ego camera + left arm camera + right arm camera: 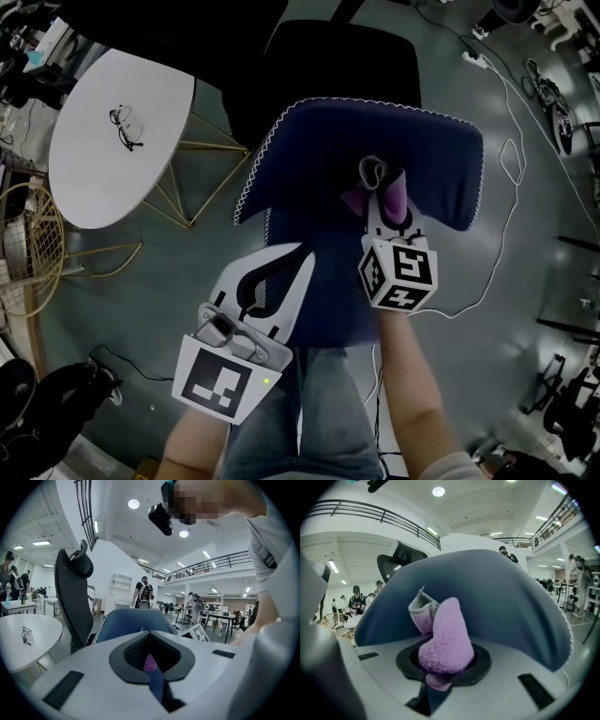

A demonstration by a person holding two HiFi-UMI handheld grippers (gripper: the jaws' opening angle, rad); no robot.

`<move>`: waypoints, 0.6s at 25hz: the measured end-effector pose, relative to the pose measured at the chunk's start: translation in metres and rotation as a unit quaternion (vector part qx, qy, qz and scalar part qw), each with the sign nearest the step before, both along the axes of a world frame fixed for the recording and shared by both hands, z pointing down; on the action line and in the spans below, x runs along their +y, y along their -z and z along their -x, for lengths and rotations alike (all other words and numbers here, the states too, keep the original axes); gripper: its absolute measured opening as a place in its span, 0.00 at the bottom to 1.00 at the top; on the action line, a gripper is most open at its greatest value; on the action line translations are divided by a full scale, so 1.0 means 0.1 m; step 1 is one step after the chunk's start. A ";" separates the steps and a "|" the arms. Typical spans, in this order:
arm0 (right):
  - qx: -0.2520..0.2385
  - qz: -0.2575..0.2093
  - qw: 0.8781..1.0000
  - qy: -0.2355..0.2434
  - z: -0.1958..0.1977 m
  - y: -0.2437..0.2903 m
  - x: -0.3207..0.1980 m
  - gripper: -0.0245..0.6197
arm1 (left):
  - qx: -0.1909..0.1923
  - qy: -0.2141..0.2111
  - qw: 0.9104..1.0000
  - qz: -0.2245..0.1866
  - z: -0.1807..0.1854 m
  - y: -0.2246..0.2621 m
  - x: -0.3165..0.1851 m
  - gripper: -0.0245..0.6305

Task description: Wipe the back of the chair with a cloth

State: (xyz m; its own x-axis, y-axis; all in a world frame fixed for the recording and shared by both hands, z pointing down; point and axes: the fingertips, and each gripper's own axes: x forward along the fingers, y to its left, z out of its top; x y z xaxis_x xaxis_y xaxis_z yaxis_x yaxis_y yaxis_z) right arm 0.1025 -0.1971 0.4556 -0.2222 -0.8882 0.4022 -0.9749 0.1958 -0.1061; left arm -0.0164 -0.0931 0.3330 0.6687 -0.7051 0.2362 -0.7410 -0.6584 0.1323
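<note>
My right gripper (382, 187) has its jaws closed on the purple cloth (445, 639). The cloth is bunched between the pads and it stands out past the jaw tips as a thick fuzzy fold, with a second fold that has a grey edge just to the left of it. The blue chair back (319, 150) rises directly in front of these jaws and fills most of the right gripper view. In the head view the cloth lies against the chair back near its upper edge. I cannot tell how firmly it presses there.

My left gripper (298, 251) has its jaws brought together, with nothing between them. Only the dark hollow of the pads stays open, and through it I see a little blue and a spot of purple. The tips point toward the lower left side of the chair back, near it. I cannot tell if they touch it.

Beyond the chair back stands a black office chair (347, 56). Far to the left of both jaws is a white round table (112, 178) with a pair of glasses (127, 128) on it.
</note>
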 end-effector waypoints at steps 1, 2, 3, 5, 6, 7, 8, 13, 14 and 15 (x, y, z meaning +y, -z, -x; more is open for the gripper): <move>-0.001 0.001 1.000 -0.009 -0.07 -0.01 0.00 0.16 | 0.000 -0.004 1.000 0.000 -0.04 0.00 -0.01 0.06; -0.002 0.003 1.000 -0.018 -0.15 -0.01 0.01 0.16 | 0.001 -0.008 1.000 0.000 -0.07 0.01 -0.02 0.06; -0.003 0.004 1.000 -0.027 -0.23 -0.02 0.01 0.16 | 0.001 -0.012 1.000 0.000 -0.11 0.01 -0.03 0.06; -0.002 0.006 0.999 -0.044 -0.40 -0.03 0.02 0.16 | 0.003 -0.021 1.000 -0.001 -0.19 0.01 -0.04 0.06; -0.001 0.007 0.999 -0.052 -0.48 -0.03 0.03 0.16 | 0.003 -0.025 1.000 -0.001 -0.23 0.01 -0.05 0.06; -0.001 0.007 0.998 -0.062 -0.57 -0.03 0.03 0.16 | 0.004 -0.030 1.000 -0.001 -0.28 0.01 -0.05 0.06; -0.001 0.009 0.997 -0.072 -0.66 -0.03 0.04 0.16 | 0.004 -0.034 0.999 -0.001 -0.32 0.01 -0.06 0.06; 0.001 0.013 0.993 -0.113 -1.03 -0.04 0.07 0.16 | 0.005 -0.058 0.998 0.001 -0.48 -0.01 -0.07 0.06; 0.005 0.012 0.993 -0.114 -1.06 -0.04 0.07 0.16 | 0.006 -0.061 0.998 0.001 -0.51 -0.01 -0.08 0.06; 0.008 0.012 0.993 -0.114 -1.07 -0.05 0.07 0.16 | 0.007 -0.062 0.998 0.000 -0.53 -0.01 -0.09 0.06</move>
State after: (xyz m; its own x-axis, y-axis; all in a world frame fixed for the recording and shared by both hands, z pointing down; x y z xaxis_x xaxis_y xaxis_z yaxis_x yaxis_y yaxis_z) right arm 0.2100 -0.1898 0.4604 -0.0104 -0.9046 0.4261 -0.9952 -0.0323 -0.0929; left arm 0.0366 -0.1018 0.3337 0.7546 -0.6158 0.2267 -0.6512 -0.7455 0.1422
